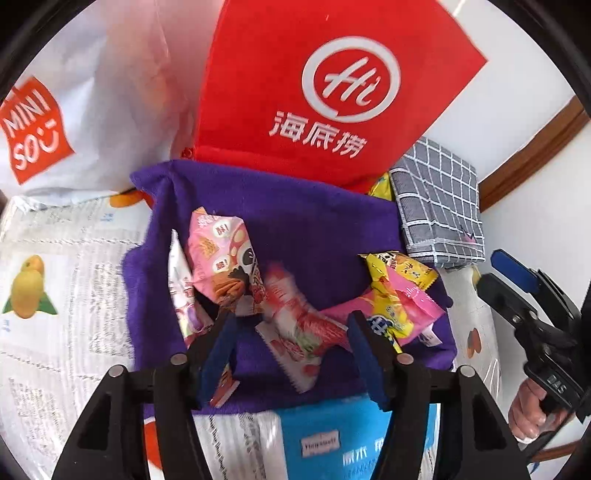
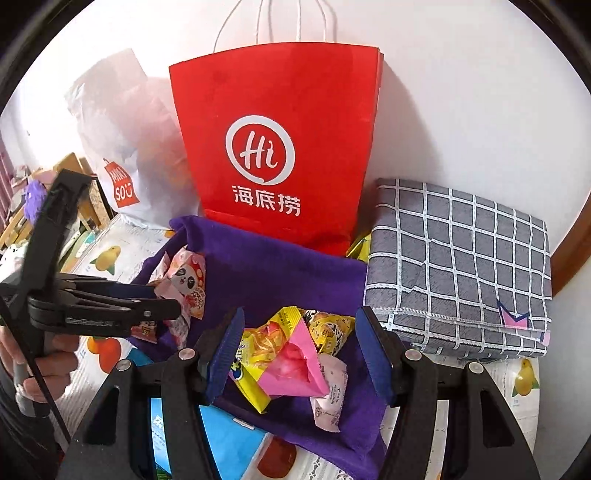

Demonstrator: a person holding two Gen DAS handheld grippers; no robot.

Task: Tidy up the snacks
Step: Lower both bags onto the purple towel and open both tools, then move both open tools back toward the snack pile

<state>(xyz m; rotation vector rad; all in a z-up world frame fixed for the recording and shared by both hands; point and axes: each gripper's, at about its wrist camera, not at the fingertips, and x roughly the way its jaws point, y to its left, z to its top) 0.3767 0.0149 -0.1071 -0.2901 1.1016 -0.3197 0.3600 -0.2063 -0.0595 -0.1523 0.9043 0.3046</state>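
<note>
At the far left of the left wrist view, a white Miniso bag [image 1: 74,122] is standing against the wall; its contents are not showing. Right of it, upper centre, the red paper bag [image 1: 314,85] is standing upright behind the purple cloth [image 1: 295,229], its opening out of frame. On the cloth the snacks are lying loose: a pink panda packet [image 1: 221,258] at centre left, a red-and-white packet [image 1: 299,325] in the middle, a pink-and-yellow packet [image 1: 399,314] at centre right. Your left gripper [image 1: 291,347] is hovering with its jaws about half open on either side of the red-and-white packet; the pads are not pressing on it. At the right, a folded grey checked cloth [image 1: 439,206] is lying beside the purple one.

In the right wrist view you are seeing what the other hides: the red bag's white cord handles [image 2: 277,22] and closed top edge. Your right gripper [image 2: 299,350] is standing about half open above the yellow and pink packets [image 2: 291,354], gripping nothing. A small pale packet [image 2: 328,391] is lying just right of them.
</note>
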